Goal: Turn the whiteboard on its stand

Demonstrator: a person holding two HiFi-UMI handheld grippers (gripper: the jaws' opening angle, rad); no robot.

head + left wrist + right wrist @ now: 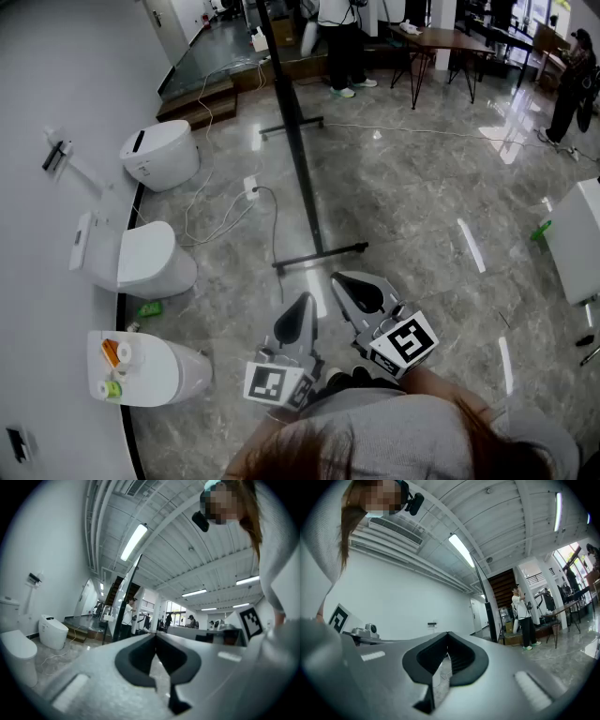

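Note:
The whiteboard stands edge-on to me, a thin dark panel running from the top of the head view down to its black floor feet. It also shows as a dark upright panel in the left gripper view and as a dark post in the right gripper view. My left gripper and right gripper hover side by side just short of the near foot, apart from the board. Both are shut with nothing between the jaws, as each gripper's own view shows: the left gripper and the right gripper.
Three white toilets line the left wall. Cables trail over the marble floor left of the stand. A person and a table are at the back. A white cabinet stands at the right.

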